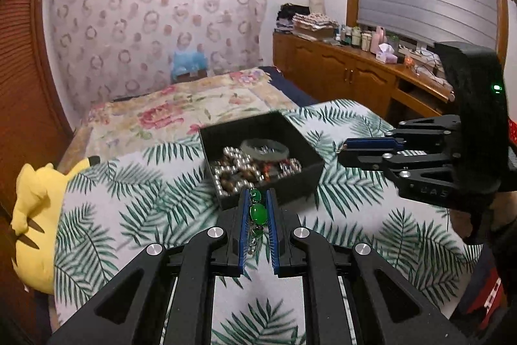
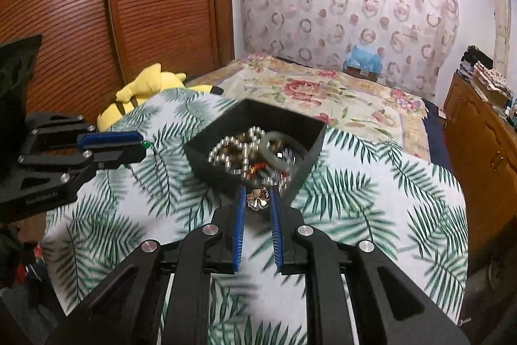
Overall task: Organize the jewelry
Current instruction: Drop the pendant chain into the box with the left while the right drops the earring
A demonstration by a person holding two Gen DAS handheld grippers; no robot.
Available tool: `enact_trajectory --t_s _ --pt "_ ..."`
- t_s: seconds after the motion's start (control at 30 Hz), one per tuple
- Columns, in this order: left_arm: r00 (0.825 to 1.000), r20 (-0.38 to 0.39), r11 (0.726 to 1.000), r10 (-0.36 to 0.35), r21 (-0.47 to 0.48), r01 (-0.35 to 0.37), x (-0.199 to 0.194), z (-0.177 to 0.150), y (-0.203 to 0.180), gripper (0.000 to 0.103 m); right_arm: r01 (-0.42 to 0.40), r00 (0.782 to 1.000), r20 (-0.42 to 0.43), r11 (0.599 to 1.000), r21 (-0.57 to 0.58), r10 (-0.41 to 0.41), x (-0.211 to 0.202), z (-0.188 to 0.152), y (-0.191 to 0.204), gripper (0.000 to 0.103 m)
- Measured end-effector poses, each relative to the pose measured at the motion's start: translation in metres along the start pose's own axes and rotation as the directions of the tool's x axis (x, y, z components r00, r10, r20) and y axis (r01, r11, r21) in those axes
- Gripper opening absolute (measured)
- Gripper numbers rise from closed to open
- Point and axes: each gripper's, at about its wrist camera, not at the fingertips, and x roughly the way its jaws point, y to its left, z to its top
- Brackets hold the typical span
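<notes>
Jewelry sorting on a bed, seen along both tools. We see the left tool (image 1: 258, 209) closed to a narrow gap on a green-stone bracelet (image 1: 257, 212) — smooth oval cabochons linked by small silvery settings, the loose end hanging down between the ribbed blue pads. The right tool (image 2: 257, 199) is likewise nearly closed, pinching a gold flower-shaped ornament (image 2: 258, 199) whose faceted petals catch the light. We judge that each piece is held clear of the heap so it can be separated and laid out singly, since chains and beads tangle easily.

The remaining pieces lie in a square black box (image 1: 310, 156) with matte, straight walls, resting on a leaf-print blanket (image 1: 129, 189) just ahead of both tools. Inside we make out a strand of round silvery beads (image 1: 232, 157), a pale translucent bangle (image 1: 265, 147) and darker brown and red beads — blur hides finer detail. The soft cloth keeps the box from sliding and would cushion a dropped piece. A yellow plush toy (image 1: 32, 215) lies at the bed's edge, well apart.
</notes>
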Motion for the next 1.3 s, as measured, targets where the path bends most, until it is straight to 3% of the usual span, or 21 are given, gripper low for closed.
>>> enact_trajectory --t_s 0.4,0.47,0.53,1.2,1.3 --pt "0.999 0.032 1.0 0.023 -0.013 -0.023 0.017 0.04 0.012 0.01 -0.044 0.999 -0.005 0.998 0.034 0.044 0.047 0.03 -0.011 0.017" --pt "0.999 0.03 0.999 0.03 -0.014 -0.03 0.022 0.044 0.013 0.01 -0.037 0.999 -0.009 0.998 0.044 0.037 0.053 0.031 -0.012 0.03" --pt "0.999 0.025 0.999 0.034 -0.017 -0.034 0.028 0.047 0.015 0.01 -0.039 0.999 -0.01 0.998 0.051 0.04 0.055 0.031 -0.015 0.032" --pt "1.0 -0.022 0.998 0.019 -0.067 -0.02 0.073 0.057 0.019 0.01 0.006 1.0 0.02 0.993 0.117 -0.008 0.025 -0.003 -0.032 0.032" --pt "0.999 -0.029 0.996 0.024 -0.08 -0.027 0.076 0.054 0.02 0.018 0.025 0.999 0.028 0.992 0.122 -0.028 0.021 -0.004 -0.032 0.042"
